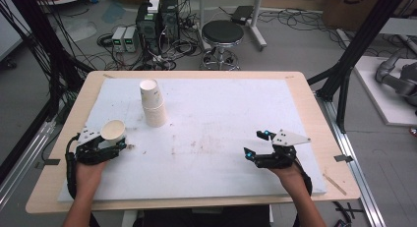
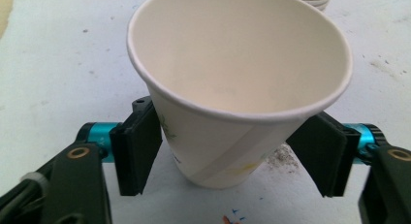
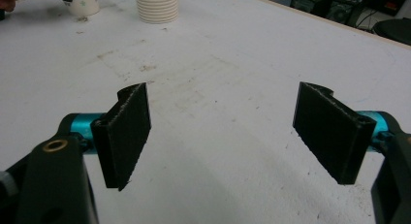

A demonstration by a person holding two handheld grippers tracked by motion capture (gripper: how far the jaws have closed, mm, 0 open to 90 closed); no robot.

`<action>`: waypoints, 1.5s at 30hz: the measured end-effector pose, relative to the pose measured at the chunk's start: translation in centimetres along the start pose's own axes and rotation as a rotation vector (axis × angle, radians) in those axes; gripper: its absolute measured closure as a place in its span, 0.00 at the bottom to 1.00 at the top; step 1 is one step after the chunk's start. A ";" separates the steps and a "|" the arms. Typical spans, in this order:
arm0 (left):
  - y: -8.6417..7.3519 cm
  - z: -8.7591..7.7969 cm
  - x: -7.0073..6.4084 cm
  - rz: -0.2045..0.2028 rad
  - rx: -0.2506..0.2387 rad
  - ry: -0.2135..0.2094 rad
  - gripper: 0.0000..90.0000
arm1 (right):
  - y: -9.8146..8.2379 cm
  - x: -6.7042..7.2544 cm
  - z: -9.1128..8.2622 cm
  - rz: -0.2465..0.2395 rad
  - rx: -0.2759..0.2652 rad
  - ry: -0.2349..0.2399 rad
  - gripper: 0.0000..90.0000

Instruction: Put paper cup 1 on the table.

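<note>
Pads of the left tool [image 2: 228, 151] flank a paper cup [image 2: 232, 93] standing upright on the white worktop [image 1: 221, 138] near its left edge; contact is unclear. Right tool [image 3: 228, 136] is spread wide, holding nothing, well apart. A stack of cups [image 1: 153, 103] stands beyond.

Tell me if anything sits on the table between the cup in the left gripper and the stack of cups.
Nothing visible does. The paper cup stands upright between the pads of the left gripper, and the white mat from there to the stack of cups is bare apart from smudges. The right gripper hangs open, far off to the side.
</note>
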State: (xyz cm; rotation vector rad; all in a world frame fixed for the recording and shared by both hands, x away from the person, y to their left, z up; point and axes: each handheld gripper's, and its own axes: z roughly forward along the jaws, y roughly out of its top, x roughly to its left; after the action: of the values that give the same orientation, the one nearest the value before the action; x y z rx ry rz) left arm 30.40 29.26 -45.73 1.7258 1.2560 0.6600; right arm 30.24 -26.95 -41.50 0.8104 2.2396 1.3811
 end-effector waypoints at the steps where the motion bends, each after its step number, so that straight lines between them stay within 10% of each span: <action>1: 0.0 -0.1 0.0 -0.019 0.005 0.015 0.26 | 0.0 0.0 0.0 0.000 0.000 -0.001 0.24; 7: -0.1 -1.5 -0.1 -0.029 -0.032 0.011 0.16 | -0.1 -0.1 -0.1 0.003 0.004 -0.001 0.24; 14: 1.1 -4.3 -0.6 -0.007 -0.196 0.034 0.16 | -0.1 -0.2 -0.3 0.008 0.006 -0.009 0.24; 21: 2.4 -4.5 -1.8 -0.021 -0.338 -0.121 0.16 | 0.0 -0.4 -0.4 0.009 0.001 -0.021 0.24; 33: 4.1 -2.0 -6.0 0.076 -0.353 -0.365 0.16 | -0.2 -0.5 -0.5 0.022 0.009 -0.035 0.24; 45: 3.9 -0.4 -9.0 0.134 -0.325 -0.415 0.16 | 0.0 -0.6 -0.2 0.025 -0.005 -0.034 0.24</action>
State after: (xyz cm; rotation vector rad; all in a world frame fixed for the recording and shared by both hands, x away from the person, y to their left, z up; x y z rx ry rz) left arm 28.75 20.64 -41.43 1.5786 0.7088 0.5144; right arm 30.57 -27.48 -41.37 0.8563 2.2068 1.3729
